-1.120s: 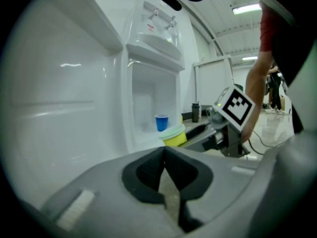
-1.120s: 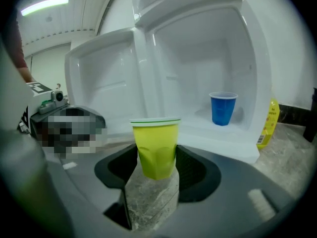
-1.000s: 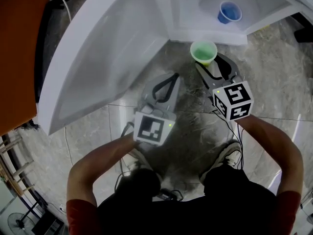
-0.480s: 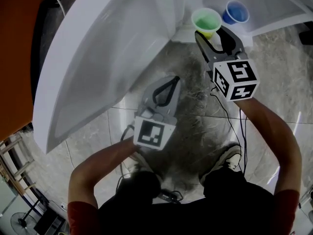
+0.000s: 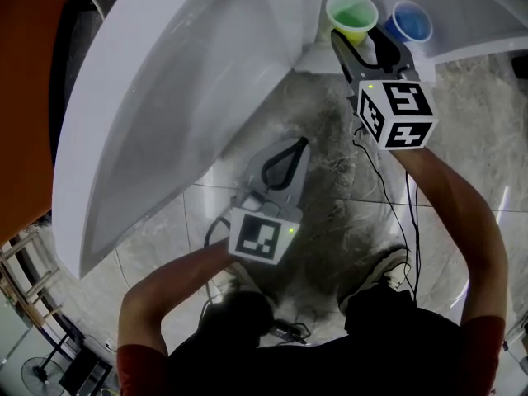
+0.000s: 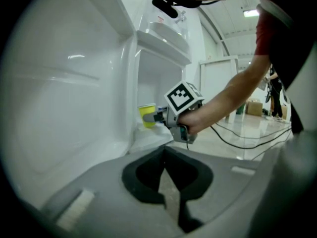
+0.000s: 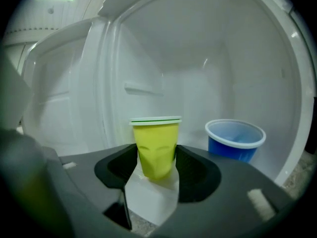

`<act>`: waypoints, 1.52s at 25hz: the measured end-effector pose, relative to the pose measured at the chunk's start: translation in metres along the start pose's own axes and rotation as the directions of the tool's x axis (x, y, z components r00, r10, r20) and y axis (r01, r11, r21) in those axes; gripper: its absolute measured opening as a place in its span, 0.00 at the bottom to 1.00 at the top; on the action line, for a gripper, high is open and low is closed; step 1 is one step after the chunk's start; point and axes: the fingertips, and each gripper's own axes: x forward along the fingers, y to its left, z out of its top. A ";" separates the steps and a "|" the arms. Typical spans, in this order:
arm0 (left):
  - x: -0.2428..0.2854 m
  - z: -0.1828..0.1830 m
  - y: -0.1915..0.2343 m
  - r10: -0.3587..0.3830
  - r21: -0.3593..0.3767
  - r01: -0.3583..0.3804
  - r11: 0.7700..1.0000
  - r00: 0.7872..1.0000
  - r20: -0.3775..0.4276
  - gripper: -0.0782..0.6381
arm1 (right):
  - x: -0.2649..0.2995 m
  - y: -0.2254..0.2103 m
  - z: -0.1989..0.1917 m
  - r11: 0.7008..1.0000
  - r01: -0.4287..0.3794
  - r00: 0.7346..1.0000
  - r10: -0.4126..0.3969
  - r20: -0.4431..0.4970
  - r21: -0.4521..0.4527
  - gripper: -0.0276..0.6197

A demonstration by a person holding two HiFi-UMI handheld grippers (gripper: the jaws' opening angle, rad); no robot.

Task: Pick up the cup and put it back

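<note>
A yellow-green cup (image 5: 352, 13) (image 7: 156, 145) is pinched between the jaws of my right gripper (image 5: 359, 40) (image 7: 156, 158), and its wall is dented by them. It hangs over the white front ledge (image 7: 148, 202) of the open fridge compartment, just left of a blue cup (image 5: 410, 23) (image 7: 234, 139) standing inside. In the left gripper view the cup (image 6: 146, 115) and the right gripper (image 6: 161, 116) show at the fridge opening. My left gripper (image 5: 294, 144) (image 6: 164, 151) hangs lower over the floor, shut with nothing in it.
The open white fridge door (image 5: 165, 97) swings out to the left of both grippers. An orange surface (image 5: 29, 97) lies at the far left. Cables (image 5: 388, 196) trail over the marble floor by the person's shoes.
My right gripper carried the yellow-green cup forward from over the floor to the fridge ledge, beside the blue cup. The left gripper has barely moved.
</note>
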 end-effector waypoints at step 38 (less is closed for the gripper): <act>-0.008 0.006 0.004 0.041 -0.038 -0.041 0.998 0.999 0.005 0.11 | -0.018 -0.001 -0.029 0.999 0.019 0.997 -0.022 -0.072 -0.041 0.41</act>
